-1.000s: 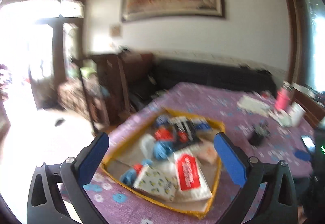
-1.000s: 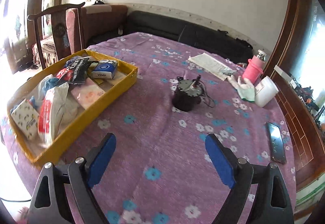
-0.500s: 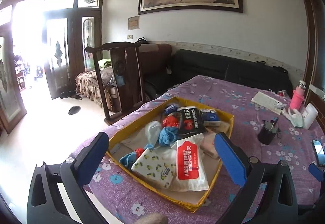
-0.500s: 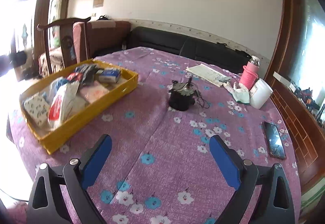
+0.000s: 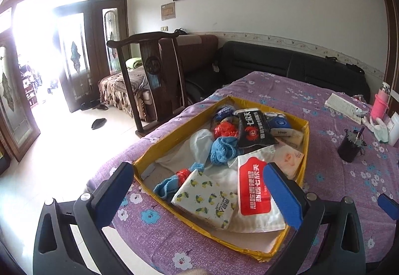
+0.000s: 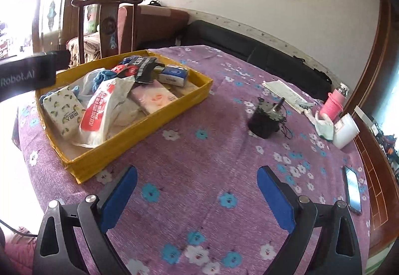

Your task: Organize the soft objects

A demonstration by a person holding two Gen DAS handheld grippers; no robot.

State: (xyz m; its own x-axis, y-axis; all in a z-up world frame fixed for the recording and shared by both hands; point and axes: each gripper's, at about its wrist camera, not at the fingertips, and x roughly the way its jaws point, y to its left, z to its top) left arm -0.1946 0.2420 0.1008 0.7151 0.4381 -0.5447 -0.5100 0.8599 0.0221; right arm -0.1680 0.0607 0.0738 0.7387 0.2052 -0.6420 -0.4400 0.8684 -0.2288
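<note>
A yellow tray (image 5: pixel 174 136) (image 6: pixel 174 110) sits on the purple flowered tablecloth. It holds soft things: a lemon-print tissue pack (image 5: pixel 205 199) (image 6: pixel 63 111), a red-and-white wipes bag (image 5: pixel 254 196) (image 6: pixel 99 110), blue knit cloth (image 5: pixel 223 149), a black packet (image 5: pixel 253 130), a blue tissue pack (image 6: pixel 173 74) and a pink pack (image 6: pixel 154 97). My left gripper (image 5: pixel 199 191) is open and empty just above the tray's near end. My right gripper (image 6: pixel 197 196) is open and empty over bare cloth to the right of the tray.
A black pen pot (image 6: pixel 265 120) stands mid-table. A pink bottle (image 6: pixel 334 105), a white cup (image 6: pixel 345 129), a glove and papers (image 6: pixel 284 92) lie at the far right. A phone (image 6: pixel 352 190) lies near the right edge. A wooden chair (image 5: pixel 154 80) stands behind the tray.
Both grippers have drawn back and settled; the left view has steadied with the tray near its fingers. The right gripper has lowered toward the cloth. Both stay open.
</note>
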